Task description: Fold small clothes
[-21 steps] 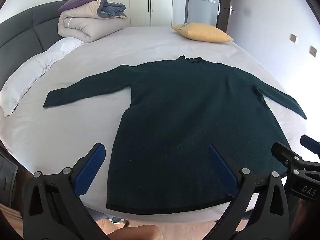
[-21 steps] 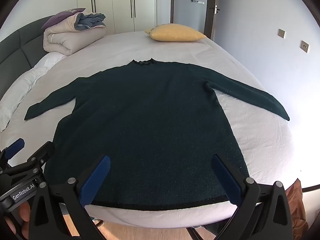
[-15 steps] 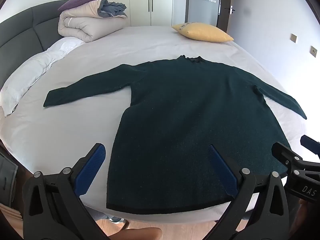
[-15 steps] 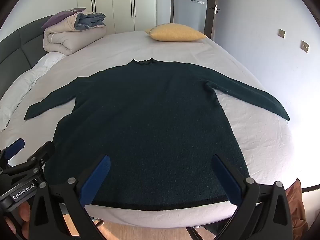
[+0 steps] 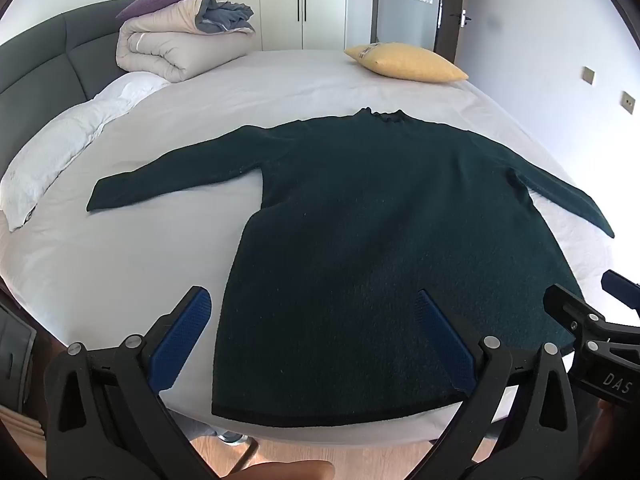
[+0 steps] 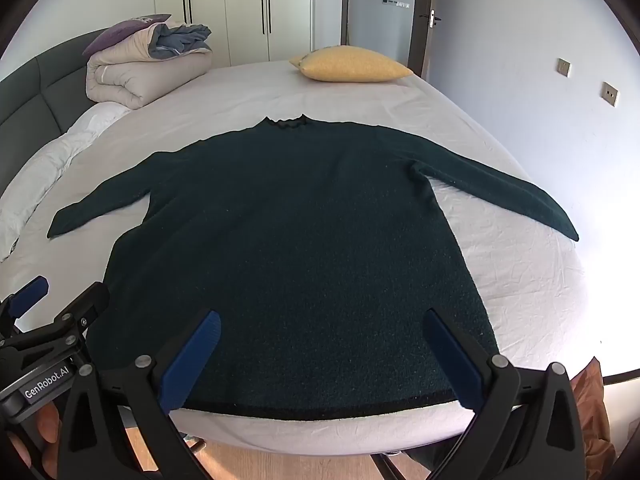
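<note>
A dark green long-sleeved sweater [image 5: 380,240] lies flat on the white bed [image 5: 140,248], collar far, hem at the near edge, both sleeves spread out. It also shows in the right wrist view [image 6: 296,248]. My left gripper [image 5: 312,340] is open and empty, held above the hem's left part. My right gripper [image 6: 320,356] is open and empty, held above the hem's middle. Each gripper shows at the edge of the other's view: the right one [image 5: 592,320] and the left one [image 6: 52,312].
A folded duvet [image 5: 180,48] and a white pillow [image 5: 60,148] lie at the far left by the grey headboard. A yellow cushion [image 5: 404,62] lies at the far side. A wall stands right of the bed. Wooden floor shows below the bed's near edge.
</note>
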`<state>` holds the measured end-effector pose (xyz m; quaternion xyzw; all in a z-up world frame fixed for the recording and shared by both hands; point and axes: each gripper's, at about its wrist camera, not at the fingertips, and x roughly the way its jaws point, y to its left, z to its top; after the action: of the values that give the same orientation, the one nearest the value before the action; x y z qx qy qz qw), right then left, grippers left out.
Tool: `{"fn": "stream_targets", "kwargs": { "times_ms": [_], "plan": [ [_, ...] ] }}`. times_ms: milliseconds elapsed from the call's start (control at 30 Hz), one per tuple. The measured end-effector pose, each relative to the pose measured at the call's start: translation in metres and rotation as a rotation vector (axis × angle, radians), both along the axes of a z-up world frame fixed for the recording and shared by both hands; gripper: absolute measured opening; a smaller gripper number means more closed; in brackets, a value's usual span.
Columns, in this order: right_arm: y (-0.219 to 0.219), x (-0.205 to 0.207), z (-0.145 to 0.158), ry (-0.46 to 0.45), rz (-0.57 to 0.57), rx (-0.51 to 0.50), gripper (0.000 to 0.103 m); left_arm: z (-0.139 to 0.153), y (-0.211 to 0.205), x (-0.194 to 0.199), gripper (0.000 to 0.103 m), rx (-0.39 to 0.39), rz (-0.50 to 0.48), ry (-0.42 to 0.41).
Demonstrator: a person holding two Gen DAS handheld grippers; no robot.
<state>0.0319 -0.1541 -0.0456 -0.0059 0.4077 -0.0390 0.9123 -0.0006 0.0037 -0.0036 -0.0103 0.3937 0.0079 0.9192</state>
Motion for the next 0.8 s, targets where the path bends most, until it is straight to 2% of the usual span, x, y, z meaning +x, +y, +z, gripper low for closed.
{"fn": "stream_targets", "kwargs": {
  "times_ms": [267, 800],
  "plan": [
    [-0.006, -0.001, -0.013, 0.005, -0.007, 0.004, 0.103, -0.012, 0.001, 0.005, 0.103, -0.005, 0.001, 0.009],
    [-0.006, 0.001, -0.012, 0.011, -0.009, -0.009, 0.103, -0.012, 0.000, 0.006, 0.103, -0.014, -0.008, 0.015]
  ]
}}
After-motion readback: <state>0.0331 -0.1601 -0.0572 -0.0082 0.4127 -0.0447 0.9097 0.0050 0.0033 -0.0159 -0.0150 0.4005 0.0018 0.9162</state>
